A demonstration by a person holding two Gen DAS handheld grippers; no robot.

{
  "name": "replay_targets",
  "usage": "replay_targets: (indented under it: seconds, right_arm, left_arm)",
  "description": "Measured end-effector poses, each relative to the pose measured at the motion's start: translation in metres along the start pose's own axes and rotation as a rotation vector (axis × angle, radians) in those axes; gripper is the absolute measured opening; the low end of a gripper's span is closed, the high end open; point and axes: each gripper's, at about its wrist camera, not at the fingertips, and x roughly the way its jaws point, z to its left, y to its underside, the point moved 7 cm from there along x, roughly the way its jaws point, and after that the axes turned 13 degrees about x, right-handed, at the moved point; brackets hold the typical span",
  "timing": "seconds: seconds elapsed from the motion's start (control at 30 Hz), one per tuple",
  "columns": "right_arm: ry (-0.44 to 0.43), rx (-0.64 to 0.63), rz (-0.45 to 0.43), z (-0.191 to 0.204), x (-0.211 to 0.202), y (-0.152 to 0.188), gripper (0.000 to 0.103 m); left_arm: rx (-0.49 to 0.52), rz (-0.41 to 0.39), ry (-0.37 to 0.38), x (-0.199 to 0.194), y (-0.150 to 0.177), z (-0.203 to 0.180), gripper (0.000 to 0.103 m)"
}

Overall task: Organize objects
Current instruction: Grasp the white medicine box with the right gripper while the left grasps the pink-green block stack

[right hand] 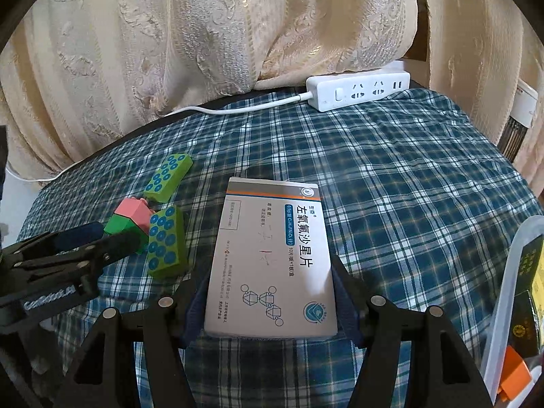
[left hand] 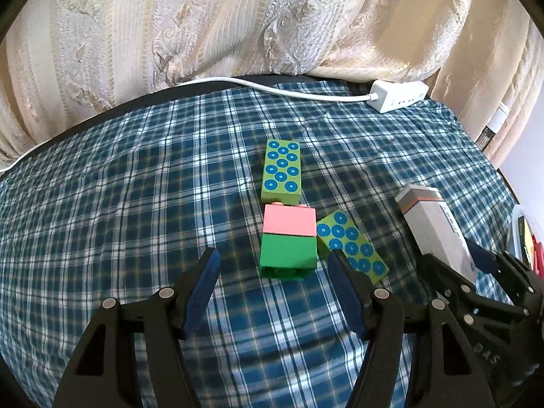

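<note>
1. The right hand-held gripper [right hand: 270,301] pinches a white medicine box [right hand: 272,255] by its long edges; both blue pads press the box sides, and the box stands out forward along the fingers, above the cloth.
2. The left hand-held gripper [left hand: 273,261] is spread about halfway with nothing between its pads. Its right finger tip overlaps the near dotted green block [left hand: 353,248]; contact cannot be confirmed.
3. A pink brick [left hand: 289,219] and a green brick [left hand: 287,251], joined end to end, lie on the cloth just ahead of the left hand-held gripper.
4. A second dotted green block [left hand: 281,171] lies just beyond the pink brick, touching or nearly touching it.
5. A clear plastic container [right hand: 510,292] is cut off at the right edge of the right wrist view; its yellow, black and orange contents cannot be identified.
6. The counter carries a blue plaid cloth [left hand: 136,187]. A white power strip [right hand: 358,90] with its cable lies at the far edge.
7. Cream patterned curtains [left hand: 204,27] hang behind the counter.
</note>
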Motion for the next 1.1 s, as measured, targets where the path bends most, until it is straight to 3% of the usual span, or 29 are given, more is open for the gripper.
replay_targets:
  seconds: [0.17,0.5,0.97,1.1]
  right_arm:
    - [-0.003,0.001,0.0,0.0,-0.001,0.0,0.068]
    - [0.002,-0.014,0.005,0.003,0.0,0.002,0.072]
    - [0.019,-0.031,0.007,0.005,0.002,0.003,0.073]
    - [0.029,-0.029,0.003,0.003,0.001,0.003,0.068]
  left_arm:
    - [0.017,-0.005,-0.013,0.007,-0.004,-0.001,0.065]
    - [0.058,-0.009,0.001,0.016,-0.006,-0.007,0.033]
    - [0.043,-0.032,-0.028,-0.005,-0.002,-0.003,0.033]
    - [0.049,-0.043,-0.037,-0.014,0.001,-0.008,0.033]
